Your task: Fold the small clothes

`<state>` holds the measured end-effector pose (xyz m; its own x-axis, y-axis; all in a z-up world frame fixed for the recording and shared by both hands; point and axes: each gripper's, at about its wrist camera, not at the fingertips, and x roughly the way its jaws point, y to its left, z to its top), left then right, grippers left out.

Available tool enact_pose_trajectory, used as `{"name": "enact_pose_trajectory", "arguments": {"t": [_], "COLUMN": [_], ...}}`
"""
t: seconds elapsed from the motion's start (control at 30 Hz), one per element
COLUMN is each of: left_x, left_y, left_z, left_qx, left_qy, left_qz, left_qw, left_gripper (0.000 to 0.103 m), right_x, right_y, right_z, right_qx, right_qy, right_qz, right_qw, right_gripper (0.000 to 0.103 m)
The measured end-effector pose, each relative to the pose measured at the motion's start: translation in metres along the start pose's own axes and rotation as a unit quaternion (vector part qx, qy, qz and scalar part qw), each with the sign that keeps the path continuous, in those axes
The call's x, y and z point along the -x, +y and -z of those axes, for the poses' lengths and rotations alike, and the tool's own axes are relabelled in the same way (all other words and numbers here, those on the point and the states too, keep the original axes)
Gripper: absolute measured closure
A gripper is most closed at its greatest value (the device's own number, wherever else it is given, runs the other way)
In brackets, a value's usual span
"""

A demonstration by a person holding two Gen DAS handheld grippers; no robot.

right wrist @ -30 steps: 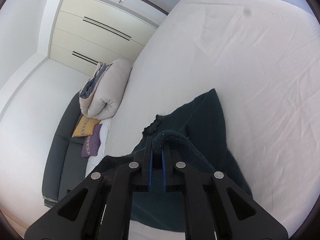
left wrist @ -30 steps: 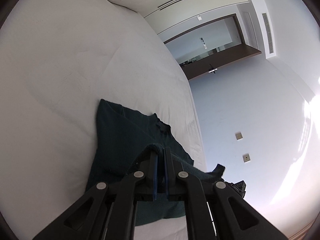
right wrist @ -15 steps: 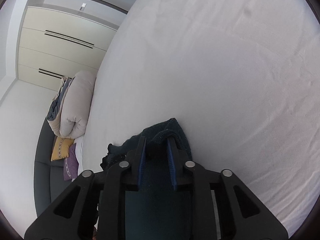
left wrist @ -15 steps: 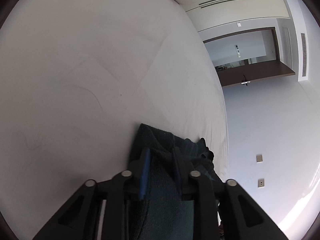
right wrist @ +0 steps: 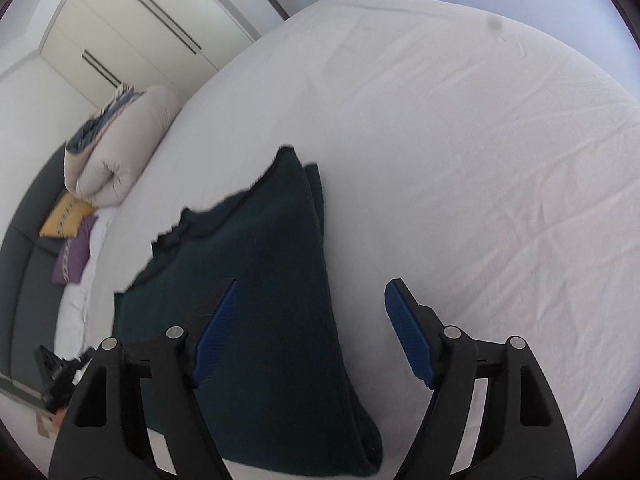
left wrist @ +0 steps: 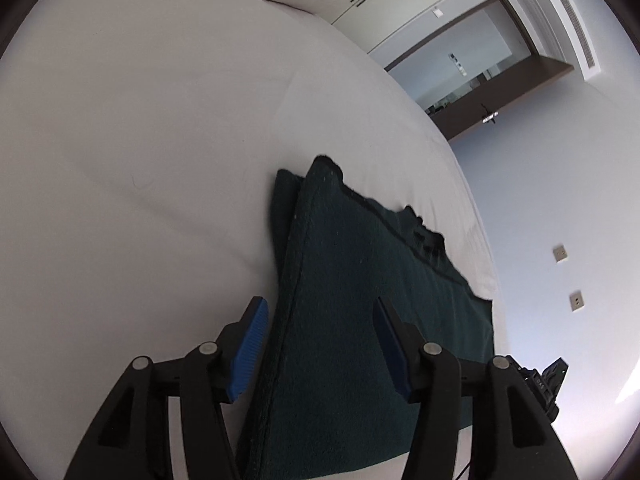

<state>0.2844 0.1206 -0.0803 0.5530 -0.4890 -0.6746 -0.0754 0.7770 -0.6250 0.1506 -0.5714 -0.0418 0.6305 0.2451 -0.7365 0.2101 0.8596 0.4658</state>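
A dark green knitted garment lies doubled over on the white bed sheet, its upper layer resting on a lower one. My left gripper hangs over its left edge. The jaws are opening, the blue pads clear of the cloth. In the right wrist view the same garment spreads below my right gripper. These jaws are opening too, wide apart, one pad over the cloth and the other pad over bare sheet. Neither gripper holds anything.
A rolled beige duvet sits at the head of the bed, by yellow and purple cushions on a dark sofa. The other gripper's black body shows at the bed's edge. White wardrobes and a dark doorway lie beyond.
Both grippers were shut on the garment's raised edge, carried it forward and down over the lower layer, then opened and let it go. The cloth now lies flat, doubled.
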Motion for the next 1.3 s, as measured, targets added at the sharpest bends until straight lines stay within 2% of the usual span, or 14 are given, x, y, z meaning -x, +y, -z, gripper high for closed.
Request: {"name": "enact_pose_trajectory", "arguments": {"t": [0.07, 0.13, 0.2, 0.33, 0.4, 0.5, 0.57, 0.6, 0.63, 0.67, 0.7, 0.87, 1.03, 1.3], "left_x": [-0.010, -0.019, -0.023, -0.018, -0.010, 0.000, 0.006, 0.007, 0.007, 0.005, 0.004, 0.003, 0.000, 0.004], "left_y": [-0.007, -0.004, -0.003, -0.001, -0.004, -0.012, -0.015, -0.017, -0.017, -0.015, -0.015, -0.021, -0.030, -0.039], "left_z": [0.010, 0.018, 0.023, 0.026, 0.029, 0.039, 0.047, 0.051, 0.054, 0.056, 0.057, 0.059, 0.064, 0.067], "left_qx": [-0.019, -0.036, -0.049, -0.054, -0.065, -0.103, -0.121, -0.127, -0.131, -0.132, -0.131, -0.157, -0.175, -0.195], "left_qy": [0.012, 0.024, 0.023, 0.025, 0.022, 0.001, -0.011, -0.015, -0.016, -0.011, -0.011, -0.014, -0.017, -0.021], "left_qz": [-0.017, -0.035, -0.052, -0.070, -0.075, -0.110, -0.128, -0.132, -0.134, -0.134, -0.135, -0.156, -0.176, -0.197], "left_qw": [0.9996, 0.9985, 0.9972, 0.9958, 0.9949, 0.9886, 0.9844, 0.9829, 0.9821, 0.9822, 0.9821, 0.9752, 0.9686, 0.9607], "left_gripper": [0.045, 0.045, 0.049, 0.063, 0.064, 0.065, 0.065, 0.065, 0.071, 0.082, 0.083, 0.088, 0.091, 0.093], "right_x": [0.003, 0.001, 0.010, 0.020, 0.033, 0.053, 0.056, 0.054, 0.050, 0.048, 0.046, 0.049, 0.051, 0.057], "right_y": [-0.005, -0.002, -0.008, -0.007, -0.006, -0.001, -0.001, -0.003, -0.006, -0.009, -0.009, -0.004, -0.002, 0.000], "right_z": [0.025, 0.037, 0.059, 0.072, 0.074, 0.077, 0.076, 0.076, 0.076, 0.077, 0.078, 0.083, 0.084, 0.086], "right_qx": [0.012, 0.027, 0.057, 0.090, 0.091, 0.096, 0.100, 0.099, 0.096, 0.095, 0.097, 0.116, 0.129, 0.135], "right_qy": [0.010, 0.013, 0.011, 0.010, -0.003, -0.040, -0.047, -0.041, -0.032, -0.026, -0.023, -0.033, -0.034, -0.036], "right_qz": [0.014, 0.023, 0.046, 0.076, 0.086, 0.068, 0.078, 0.083, 0.088, 0.090, 0.090, 0.104, 0.117, 0.133], "right_qw": [1.000, 0.999, 0.997, 0.993, 0.992, 0.992, 0.991, 0.991, 0.991, 0.991, 0.991, 0.987, 0.984, 0.981], "right_gripper": [0.035, 0.041, 0.046, 0.050, 0.051, 0.051, 0.062, 0.072, 0.074, 0.077, 0.083, 0.087, 0.096, 0.097]}}
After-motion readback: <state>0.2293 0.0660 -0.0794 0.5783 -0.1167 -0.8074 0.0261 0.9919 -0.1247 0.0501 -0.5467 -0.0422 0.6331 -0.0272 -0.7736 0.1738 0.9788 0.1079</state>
